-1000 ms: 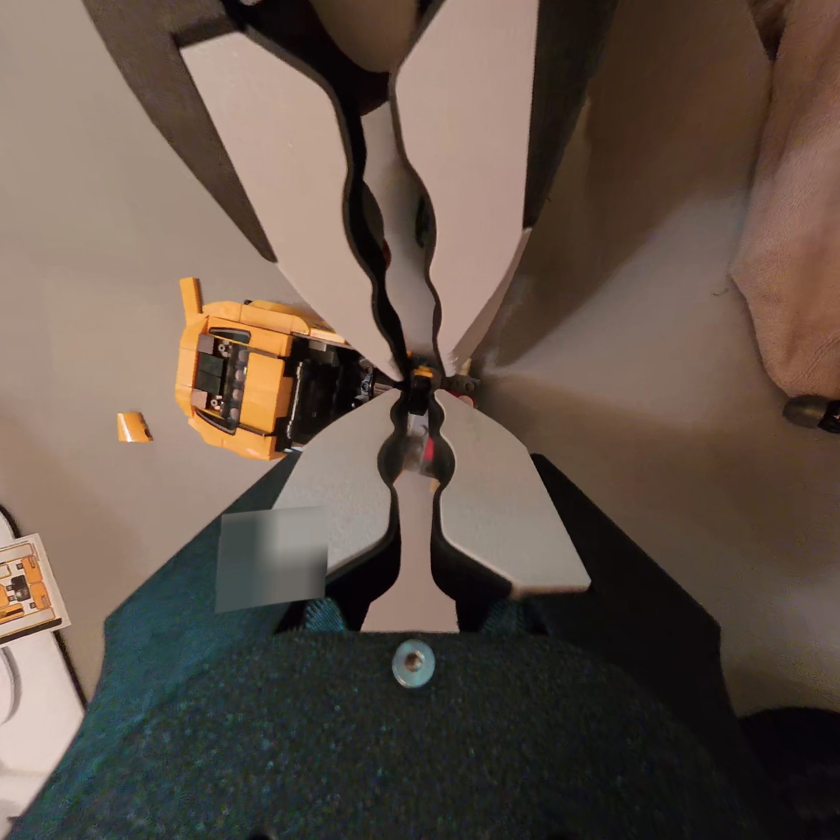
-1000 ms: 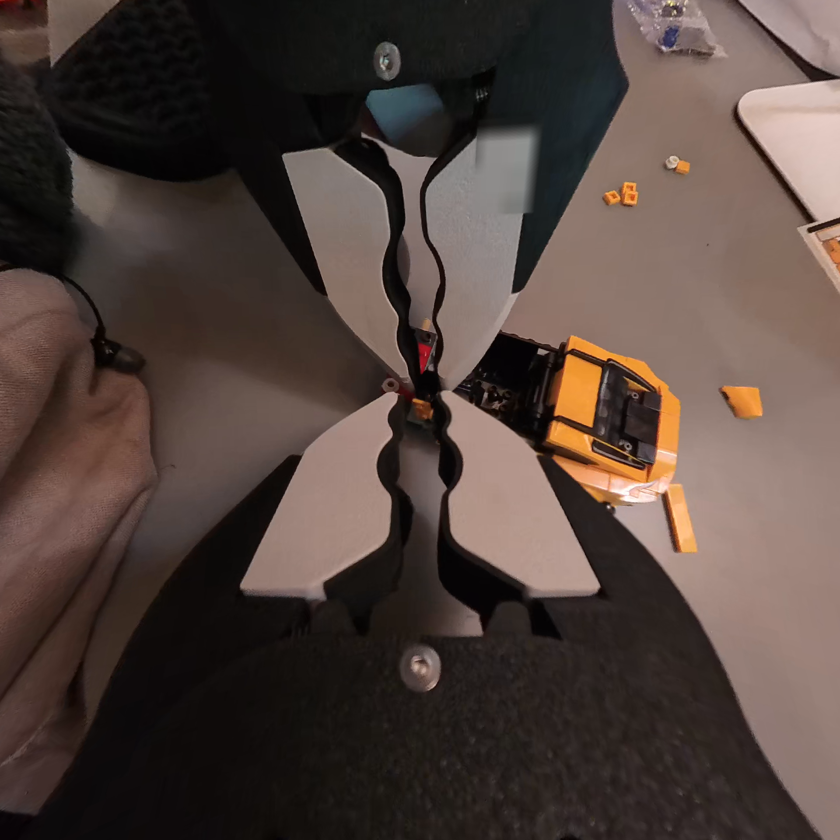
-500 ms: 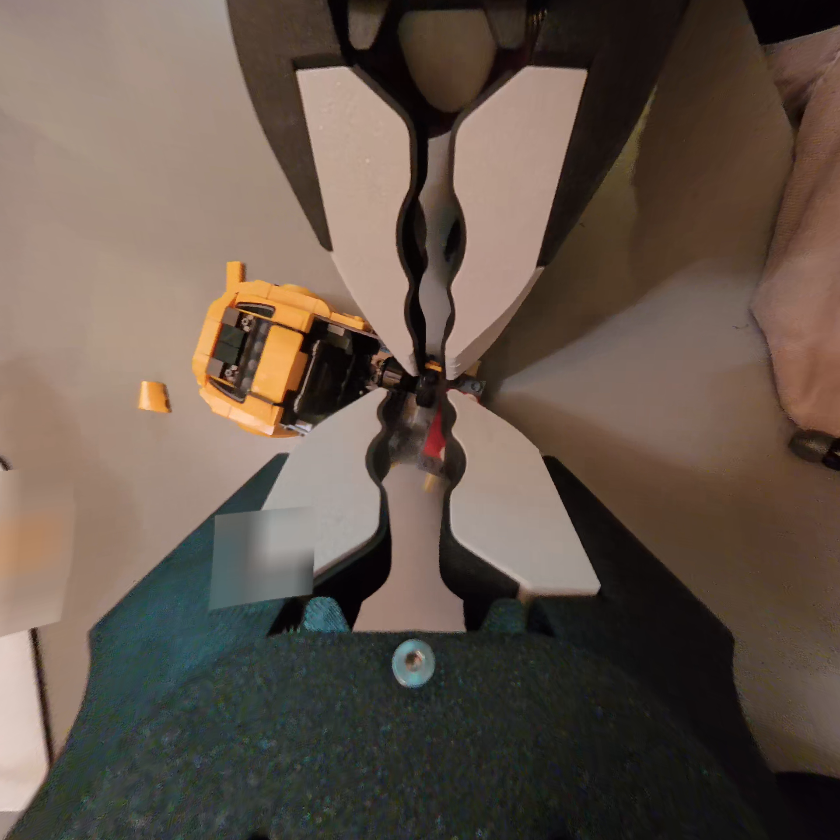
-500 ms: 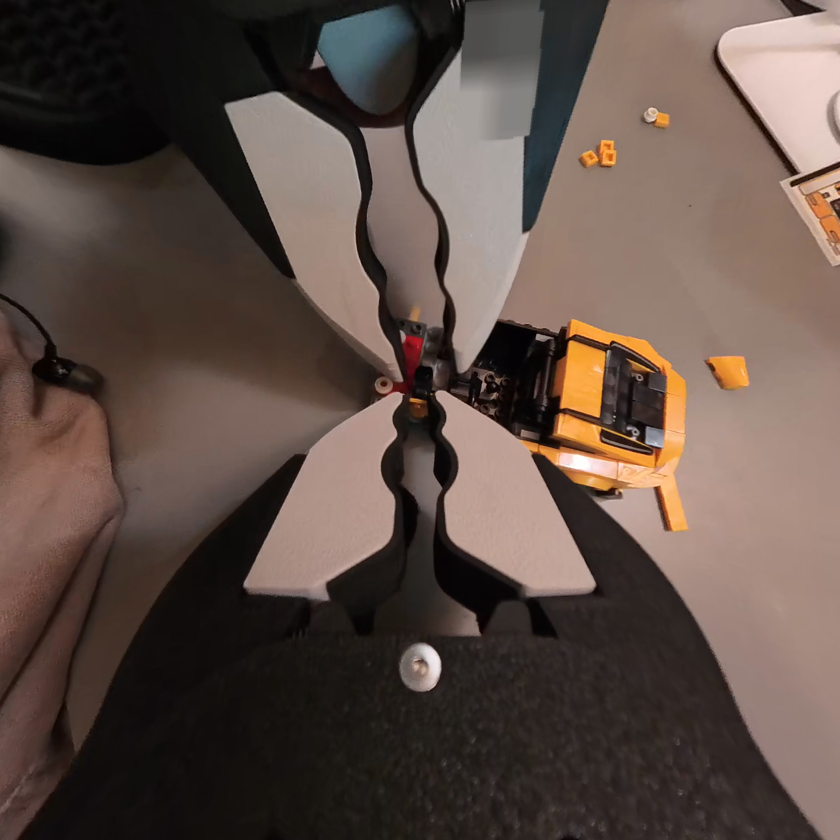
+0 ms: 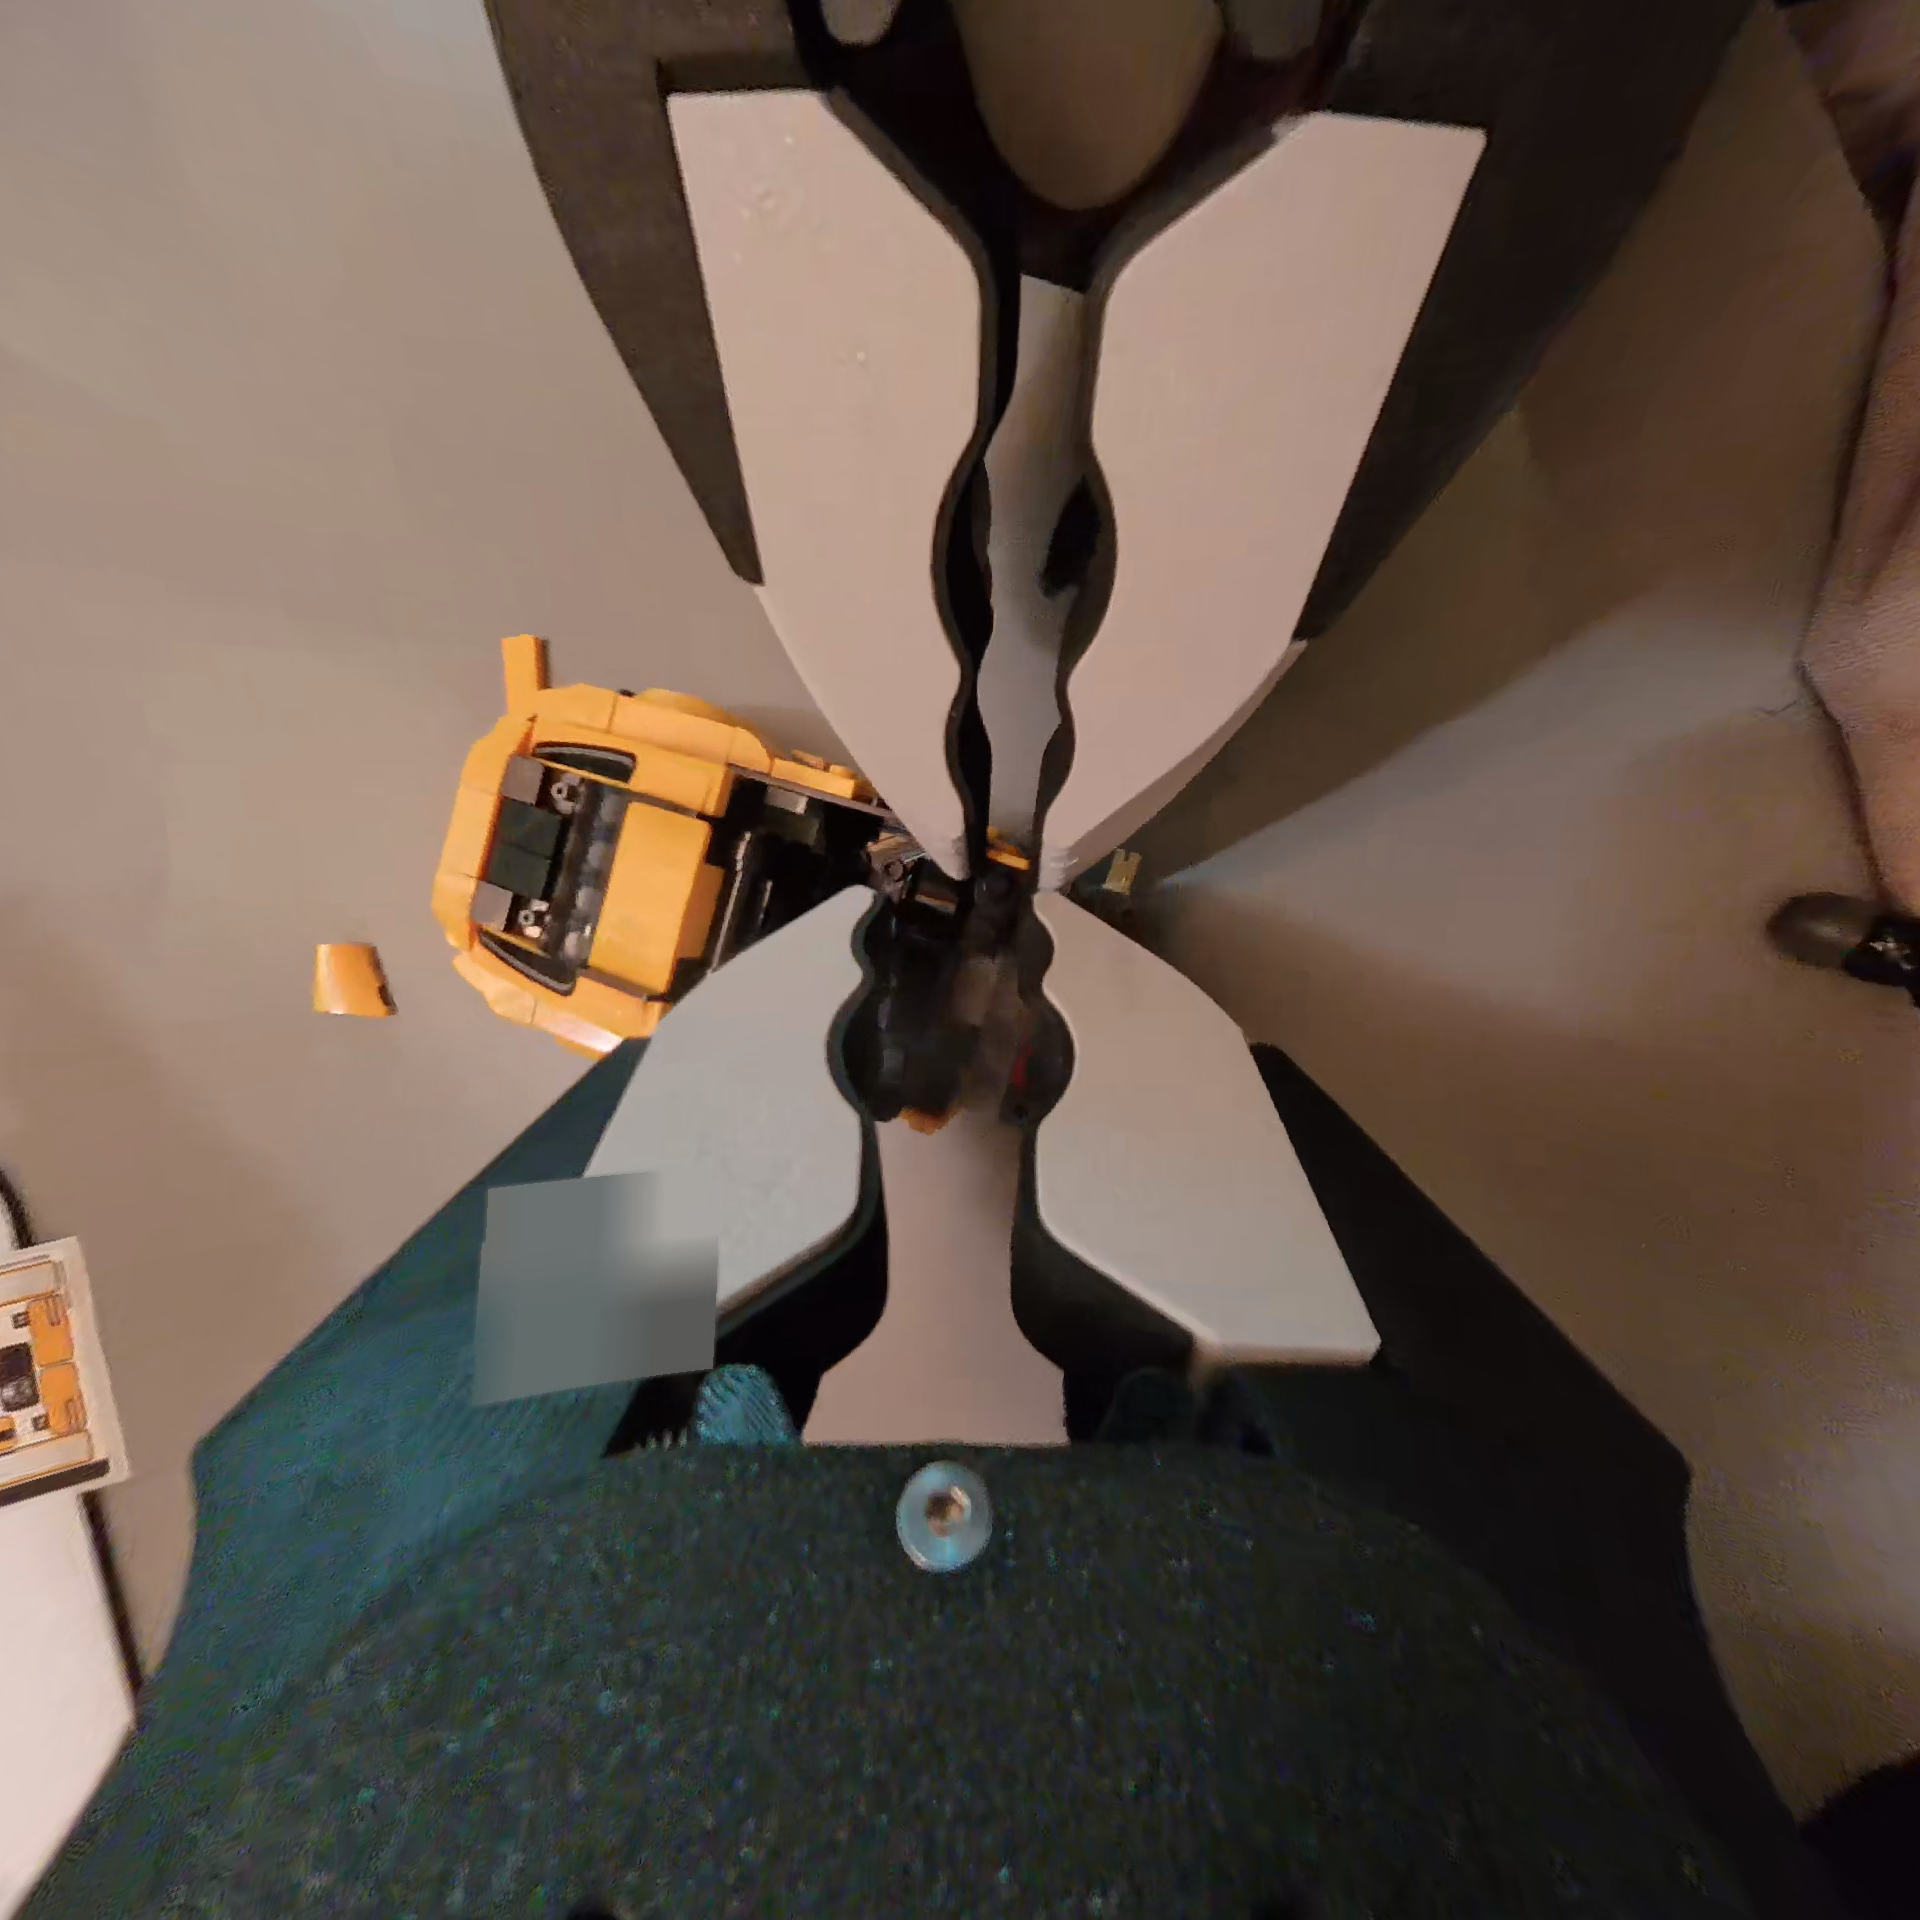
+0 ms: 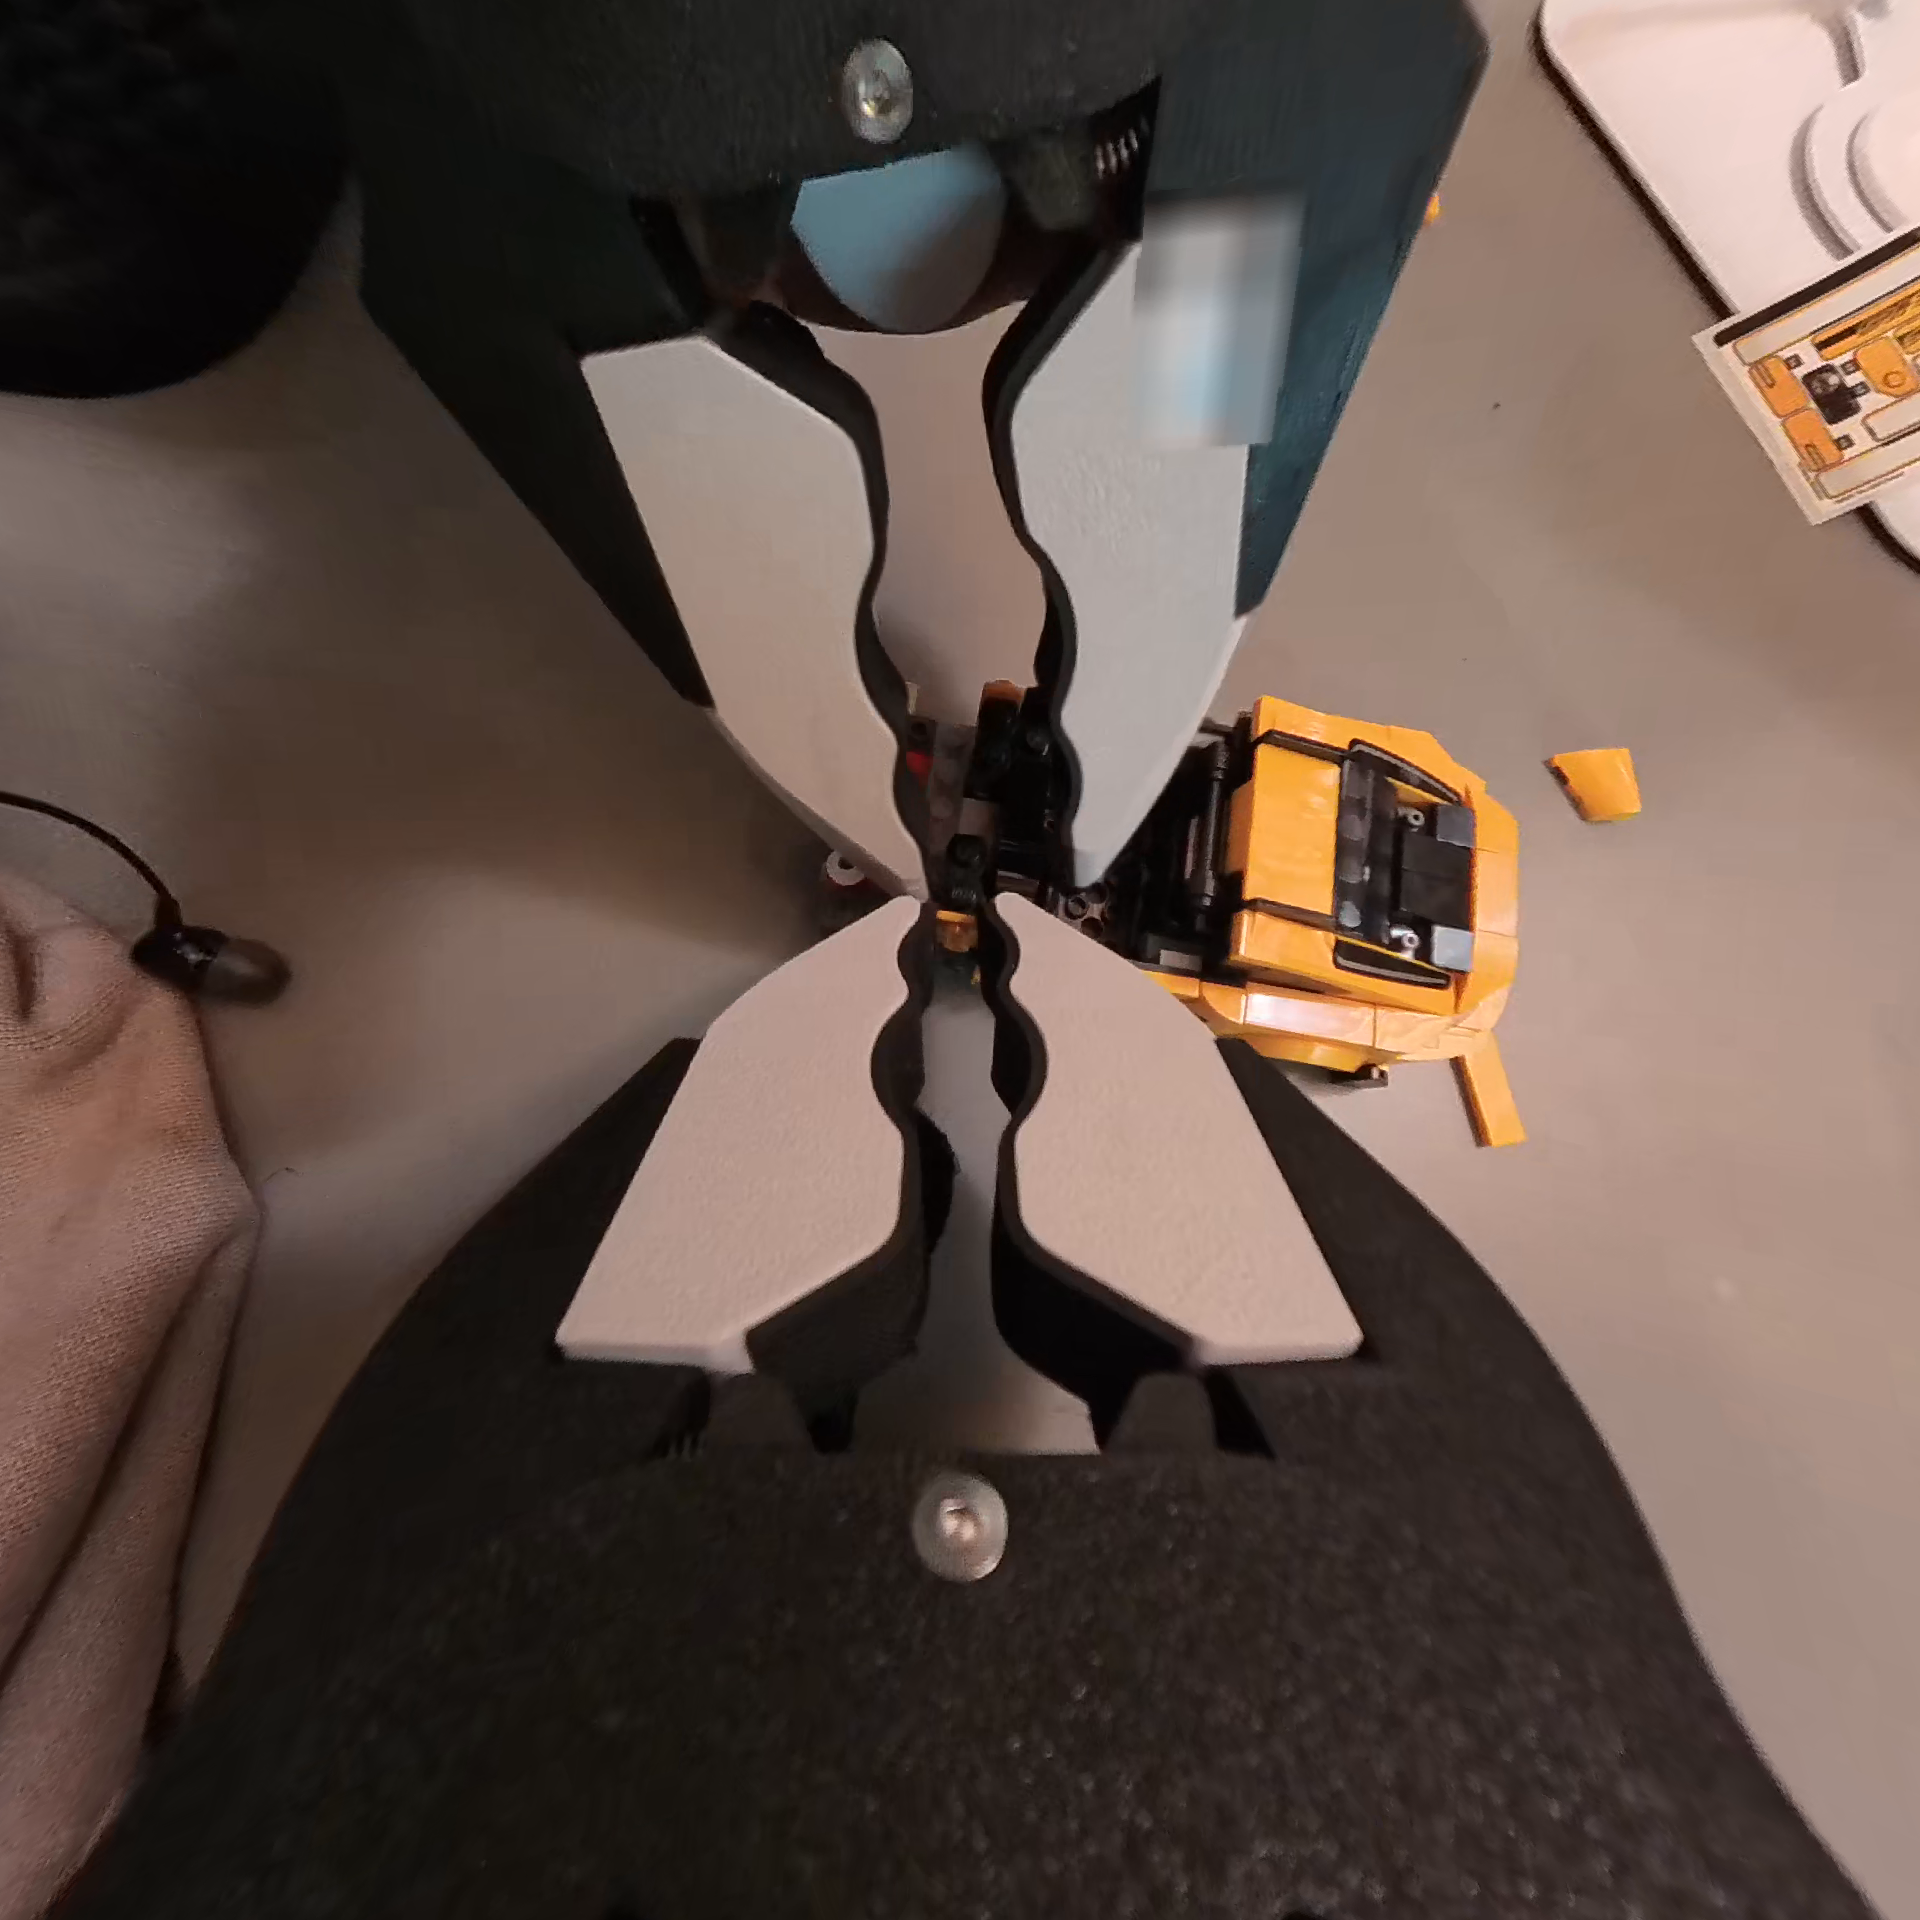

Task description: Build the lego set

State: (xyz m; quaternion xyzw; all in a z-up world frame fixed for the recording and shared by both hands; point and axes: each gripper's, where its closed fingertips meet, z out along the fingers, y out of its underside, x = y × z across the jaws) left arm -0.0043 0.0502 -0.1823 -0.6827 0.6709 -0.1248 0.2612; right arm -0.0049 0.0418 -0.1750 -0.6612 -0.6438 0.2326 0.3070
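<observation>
**Two grippers meeting nose to nose over a brick-built model car**

Left gripper (image 5: pixel 951 904): jaws parted a moderate way, straddling the black end section of the orange brick car (image 5: pixel 582 862); whether the pads press on it, not resolvable. Right gripper (image 6: pixel 961 920): jaws narrowly parted, closed on a small black-and-orange piece (image 6: pixel 961 904) at the car's dark end, both pads against it. Fingertips of the two grippers almost touching, pointed at each other.

Car body to the left of the left gripper, to the right of the right gripper, resting on the grey counter (image 5: pixel 260 416).

Seen in both views: a loose curved orange piece (image 5: pixel 348 980) beyond the car, a flat orange strip (image 6: pixel 1491 1101) beside its far end, a printed sheet (image 6: pixel 1829 416), pinkish cloth (image 6: pixel 94 1299) with a cord end.

Seen from the right wrist only: a white tray (image 6: pixel 1714 125) far right and ahead, and a small white stud (image 6: pixel 844 871) just left of the fingertips.
</observation>
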